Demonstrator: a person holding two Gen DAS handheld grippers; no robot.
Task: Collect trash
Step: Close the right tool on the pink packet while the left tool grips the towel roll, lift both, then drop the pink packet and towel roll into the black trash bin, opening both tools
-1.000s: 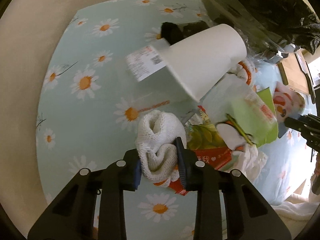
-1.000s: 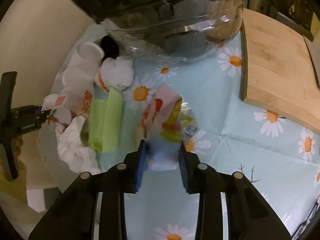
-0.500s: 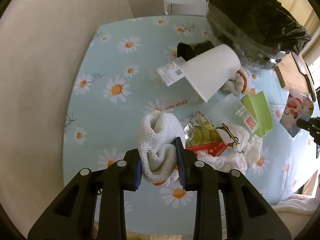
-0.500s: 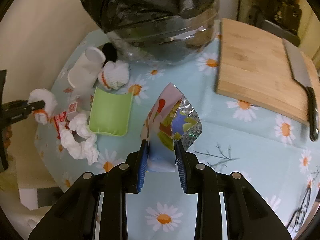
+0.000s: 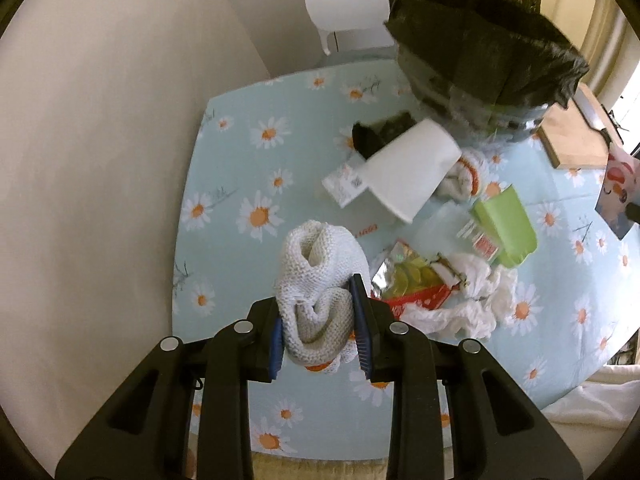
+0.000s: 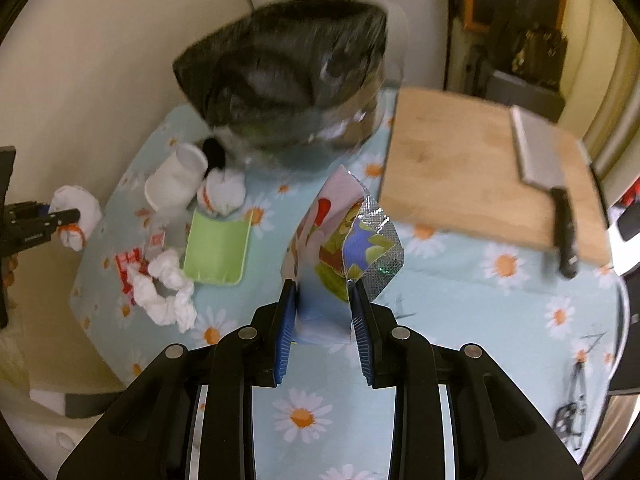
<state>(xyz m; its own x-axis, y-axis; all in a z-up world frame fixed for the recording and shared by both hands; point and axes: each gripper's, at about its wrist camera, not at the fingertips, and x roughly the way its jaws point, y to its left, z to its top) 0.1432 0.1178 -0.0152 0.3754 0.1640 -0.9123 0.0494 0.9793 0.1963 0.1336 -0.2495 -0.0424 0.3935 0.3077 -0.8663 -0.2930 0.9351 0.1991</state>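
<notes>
My left gripper (image 5: 318,334) is shut on a white knitted rag (image 5: 320,280) and holds it above the daisy tablecloth (image 5: 248,168); the rag also shows in the right wrist view (image 6: 76,216). My right gripper (image 6: 322,334) is shut on a colourful foil snack wrapper (image 6: 340,248), lifted off the table. A bin lined with a black bag (image 5: 480,52) stands at the back (image 6: 288,92). Loose trash lies between the grippers: a white paper cup (image 5: 408,168), a green container (image 6: 216,248), crumpled tissue (image 6: 164,292), a red packet (image 5: 416,296).
A wooden cutting board (image 6: 472,168) with a cleaver (image 6: 548,184) lies at the right. A second white and orange rag (image 6: 224,196) lies near the bin. A white chair (image 5: 348,4) stands behind the table. A wall runs along the left.
Both grippers rose and pulled back from the table with their loads; the rag and the wrapper are now higher above the cloth. The bin appears closer to centre in the right wrist view.
</notes>
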